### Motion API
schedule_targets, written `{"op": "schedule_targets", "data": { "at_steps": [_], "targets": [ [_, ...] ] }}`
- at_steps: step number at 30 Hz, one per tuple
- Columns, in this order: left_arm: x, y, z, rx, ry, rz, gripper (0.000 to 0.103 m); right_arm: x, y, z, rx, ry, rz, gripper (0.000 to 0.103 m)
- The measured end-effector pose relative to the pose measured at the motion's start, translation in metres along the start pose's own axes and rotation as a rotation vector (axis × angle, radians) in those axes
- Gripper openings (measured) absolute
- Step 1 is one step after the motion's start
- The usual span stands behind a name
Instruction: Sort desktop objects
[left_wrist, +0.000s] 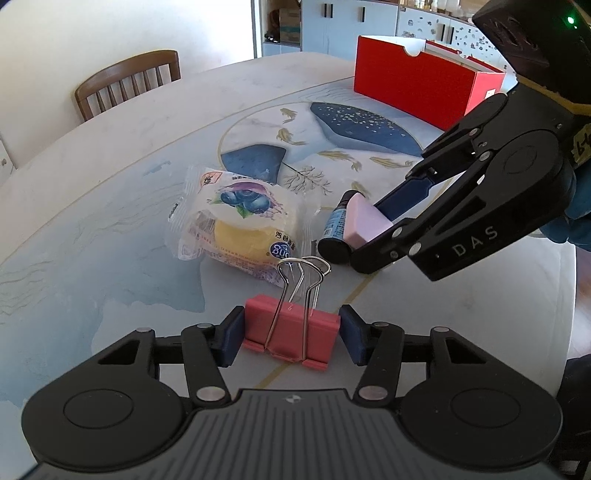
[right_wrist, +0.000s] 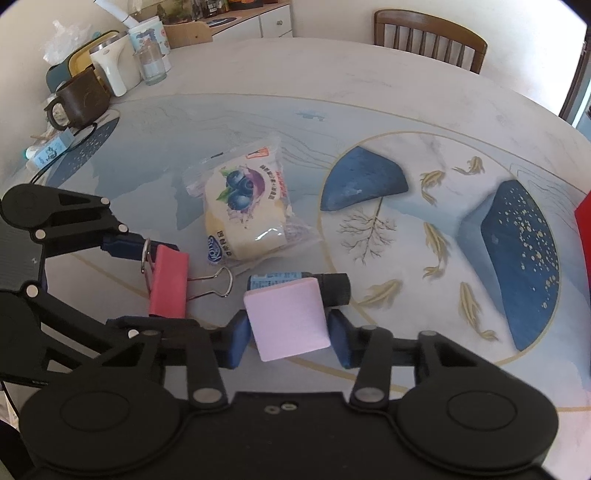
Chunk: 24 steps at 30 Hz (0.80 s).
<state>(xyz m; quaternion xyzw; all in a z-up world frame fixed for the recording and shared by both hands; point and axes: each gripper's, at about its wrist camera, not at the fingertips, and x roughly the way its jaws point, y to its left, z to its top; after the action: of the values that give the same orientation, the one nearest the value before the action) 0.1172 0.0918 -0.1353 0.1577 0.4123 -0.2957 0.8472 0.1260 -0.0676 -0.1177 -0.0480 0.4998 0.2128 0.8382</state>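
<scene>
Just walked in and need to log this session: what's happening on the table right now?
A person is working two handheld grippers over a patterned table. The left gripper has its jaws around a pink binder clip with wire handles; the right gripper has its jaws around a pale pink rectangular eraser block. A dark tube with a blue label and a clear-wrapped blueberry pastry lie on the table. A red cardboard box stands farther back.

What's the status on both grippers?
Left gripper shut on pink binder clip. Right gripper shut on pink eraser. Snack pack and dark tube on table, nothing blocking.
</scene>
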Motion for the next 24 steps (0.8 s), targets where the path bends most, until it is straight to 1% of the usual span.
{"op": "schedule_targets", "data": {
  "at_steps": [8, 16, 24],
  "targets": [
    [-0.004, 0.001, -0.003, -0.059, 0.004, -0.004, 0.053, -0.005, -0.007, -0.004, 0.036, -0.011, -0.002, 0.044],
    [-0.012, 0.002, -0.008, -0.144, -0.001, -0.002, 0.053, -0.022, -0.018, -0.019, 0.074, -0.021, 0.005, 0.044],
    [-0.028, -0.005, 0.002, -0.216, -0.022, 0.011, 0.053, -0.046, -0.039, -0.036, 0.133, -0.041, 0.002, 0.044]
  ]
}}
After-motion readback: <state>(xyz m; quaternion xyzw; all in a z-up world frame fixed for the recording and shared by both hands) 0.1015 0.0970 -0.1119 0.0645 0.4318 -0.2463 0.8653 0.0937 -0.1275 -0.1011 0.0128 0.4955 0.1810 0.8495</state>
